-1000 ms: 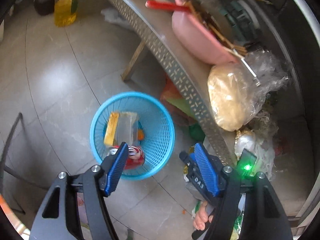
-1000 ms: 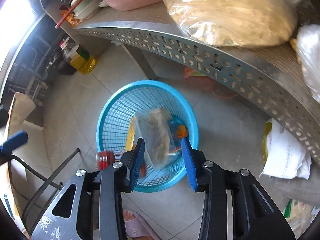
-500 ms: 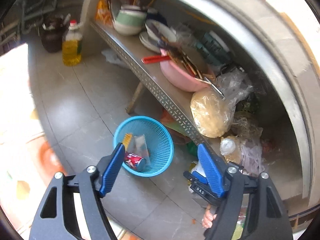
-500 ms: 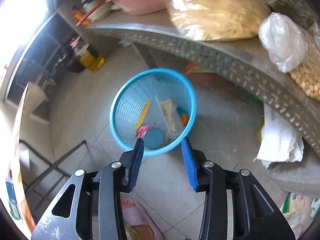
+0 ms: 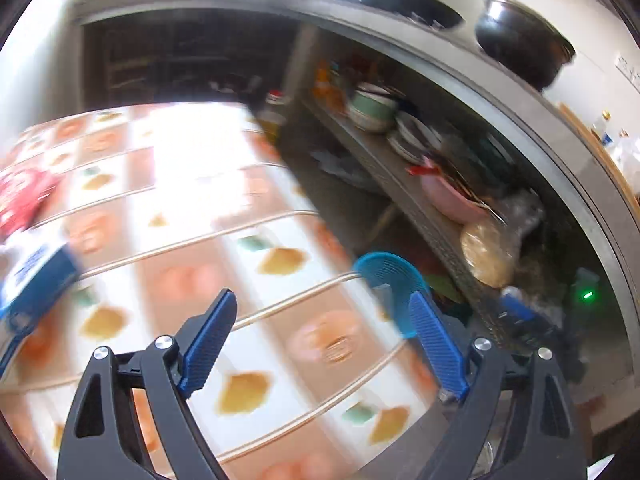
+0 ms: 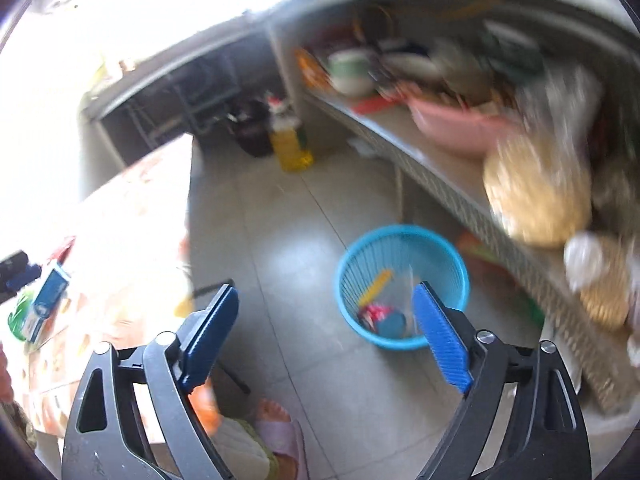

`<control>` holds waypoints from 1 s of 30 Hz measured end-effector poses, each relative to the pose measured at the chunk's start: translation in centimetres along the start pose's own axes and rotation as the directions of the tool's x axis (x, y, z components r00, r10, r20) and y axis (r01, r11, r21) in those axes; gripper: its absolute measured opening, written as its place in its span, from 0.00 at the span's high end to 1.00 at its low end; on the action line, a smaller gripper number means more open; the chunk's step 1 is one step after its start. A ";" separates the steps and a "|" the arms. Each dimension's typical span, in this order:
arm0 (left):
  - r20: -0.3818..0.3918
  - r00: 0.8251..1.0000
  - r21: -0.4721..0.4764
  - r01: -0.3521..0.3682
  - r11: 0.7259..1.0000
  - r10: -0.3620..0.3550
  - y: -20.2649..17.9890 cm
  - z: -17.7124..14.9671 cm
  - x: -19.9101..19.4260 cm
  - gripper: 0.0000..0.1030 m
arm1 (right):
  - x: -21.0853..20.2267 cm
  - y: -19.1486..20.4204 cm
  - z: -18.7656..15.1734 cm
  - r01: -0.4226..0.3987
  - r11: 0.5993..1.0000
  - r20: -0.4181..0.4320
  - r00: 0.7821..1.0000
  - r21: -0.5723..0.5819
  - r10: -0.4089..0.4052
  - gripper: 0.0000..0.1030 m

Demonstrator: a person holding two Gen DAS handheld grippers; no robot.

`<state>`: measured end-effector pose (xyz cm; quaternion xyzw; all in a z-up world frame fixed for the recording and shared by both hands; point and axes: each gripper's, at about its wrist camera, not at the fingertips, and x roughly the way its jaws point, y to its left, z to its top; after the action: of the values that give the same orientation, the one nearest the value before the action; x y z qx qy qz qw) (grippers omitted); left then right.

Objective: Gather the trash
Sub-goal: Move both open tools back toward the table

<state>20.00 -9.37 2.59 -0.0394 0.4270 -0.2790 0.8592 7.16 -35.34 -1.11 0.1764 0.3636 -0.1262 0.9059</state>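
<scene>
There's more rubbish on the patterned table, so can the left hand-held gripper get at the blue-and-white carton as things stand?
Probably yes. The left hand-held gripper is empty, its jaws opening, over the patterned tablecloth. The blue-and-white carton lies off to its left with nothing between, though the picture is blurred.

Left gripper: two black plastic arms w/ triangular cut-outs, ea. tipped w/ a blue ribbed pad; round silver screws at the pivots, two per side. Frame glossy black, arms splay outward in a V.

Right gripper: same build, black arms, triangular cut-outs, silver screw heads at the pivots, blue ribbed pads; right-hand pad brighter blue in the light, left-hand one darker. From the left wrist view its body shows only partly: blurred blue & black, w/ a small green light close by at frame right.

Person: foot in a pale pink slipper at the bottom of the right wrist view; light-coloured trouser leg beside it, blurred.
</scene>
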 end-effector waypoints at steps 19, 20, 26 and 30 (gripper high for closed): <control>0.171 0.963 -0.187 -0.175 0.967 0.208 12.2 -8.1 -11.2 0.06 | -2.9 17.8 0.0 -0.035 0.951 0.032 0.998 -0.307 0.047 0.08; 0.175 0.961 -0.198 -0.176 0.964 0.212 12.6 -8.5 -11.6 0.06 | -3.0 18.8 -0.3 -0.030 0.946 0.035 0.998 -0.322 0.044 0.08; 0.192 0.942 -0.268 -0.218 0.938 0.274 14.9 -10.7 -13.9 0.06 | -3.0 22.9 -2.2 -0.027 0.909 0.039 0.998 -0.415 0.048 0.08; 0.216 0.930 -0.296 -0.229 0.927 0.299 15.9 -12.0 -15.0 0.06 | -2.7 24.5 -2.7 -0.138 0.884 -0.022 0.989 -0.446 0.143 0.08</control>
<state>10.84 13.78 0.87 -0.1318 0.3470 -0.0925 0.9239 12.30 -11.71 4.56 -0.0109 0.3641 0.0254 0.9310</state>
